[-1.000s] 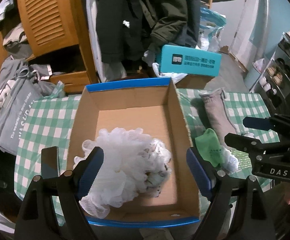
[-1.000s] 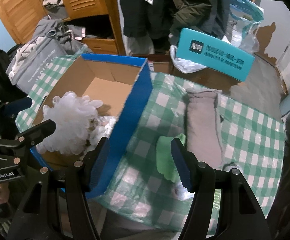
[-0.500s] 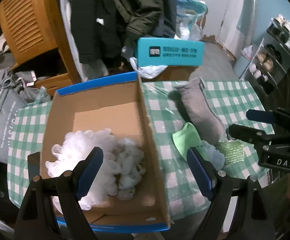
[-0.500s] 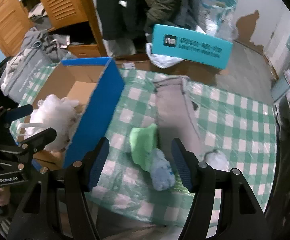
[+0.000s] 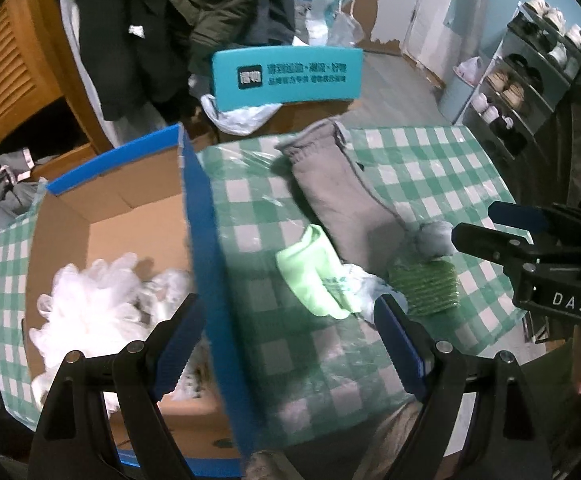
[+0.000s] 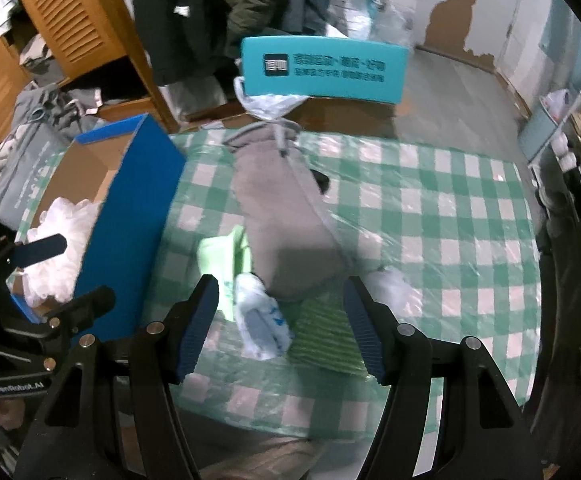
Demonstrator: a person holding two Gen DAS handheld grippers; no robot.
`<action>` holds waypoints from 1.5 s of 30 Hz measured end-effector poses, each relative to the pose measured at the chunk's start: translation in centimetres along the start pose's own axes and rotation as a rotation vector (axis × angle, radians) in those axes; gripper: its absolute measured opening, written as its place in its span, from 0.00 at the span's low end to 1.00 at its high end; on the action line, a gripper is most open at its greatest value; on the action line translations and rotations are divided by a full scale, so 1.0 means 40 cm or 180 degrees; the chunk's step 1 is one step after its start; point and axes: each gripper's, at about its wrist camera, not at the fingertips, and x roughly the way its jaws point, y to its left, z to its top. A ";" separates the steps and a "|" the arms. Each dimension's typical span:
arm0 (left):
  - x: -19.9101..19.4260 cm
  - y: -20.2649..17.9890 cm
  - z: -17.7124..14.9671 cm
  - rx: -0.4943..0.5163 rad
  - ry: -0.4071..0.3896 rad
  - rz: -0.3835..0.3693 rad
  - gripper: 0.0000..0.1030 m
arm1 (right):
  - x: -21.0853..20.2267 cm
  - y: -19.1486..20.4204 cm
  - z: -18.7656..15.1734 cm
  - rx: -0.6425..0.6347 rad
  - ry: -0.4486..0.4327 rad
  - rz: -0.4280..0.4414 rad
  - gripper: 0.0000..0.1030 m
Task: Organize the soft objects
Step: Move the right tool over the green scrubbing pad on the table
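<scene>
Left wrist view: left gripper (image 5: 286,332), jaws spread wide and empty, straddling the blue side wall of the cardboard box (image 5: 200,240); white mesh puff (image 5: 90,308) inside the box, partly masked by the near finger. On the green checked cloth (image 5: 430,168) beside the box: folded grey garment (image 5: 346,196), light green cloth (image 5: 310,276) touching its lower end, white-and-blue bundle (image 5: 360,284), green ribbed pad (image 5: 426,284), pale fluffy ball (image 5: 434,238). Right gripper (image 5: 486,224) enters from the right edge, above the ball; its body cut off. Teal box (image 5: 286,76) and hanging dark coats (image 5: 194,20) behind. Right wrist view: right gripper (image 6: 282,320), jaws apart and empty, above the white-and-blue bundle (image 6: 262,320) and green ribbed pad (image 6: 322,336). Grey garment (image 6: 286,216) lies beyond; light green cloth (image 6: 220,256) half hidden under it; white fluffy item (image 6: 390,288) blurred, make unclear. Cardboard box (image 6: 130,216) at left, puff (image 6: 66,224) partly screened by the left gripper (image 6: 72,272).
</scene>
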 end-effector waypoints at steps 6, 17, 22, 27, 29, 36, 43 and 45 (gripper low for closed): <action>0.045 -0.045 0.012 0.0037 0.0108 0.0023 0.84 | 0.003 -0.047 -0.023 0.0080 0.0012 -0.0025 0.63; 0.152 -0.101 0.028 0.0041 0.0323 0.0055 0.84 | 0.039 -0.130 -0.052 0.0283 0.0138 -0.0121 0.63; 0.196 -0.089 0.025 -0.0012 0.0416 0.0062 0.84 | 0.052 -0.141 -0.055 0.0289 0.0177 -0.0119 0.63; 0.221 -0.066 0.019 -0.0093 0.0492 0.0054 0.84 | 0.060 -0.137 -0.057 0.0277 0.0202 -0.0114 0.63; 0.229 -0.056 0.016 -0.0125 0.0519 0.0061 0.84 | 0.069 -0.136 -0.057 0.0284 0.0230 -0.0113 0.63; 0.251 -0.035 0.009 -0.0143 0.0574 0.0119 0.84 | 0.101 -0.129 -0.061 0.0278 0.0335 -0.0147 0.63; 0.255 0.005 0.006 -0.0288 0.0605 0.0093 0.84 | 0.142 -0.117 -0.069 0.0248 0.0435 -0.0179 0.63; 0.260 0.007 0.006 -0.0305 0.0625 0.0081 0.84 | 0.167 -0.118 -0.076 0.0264 0.0500 -0.0194 0.63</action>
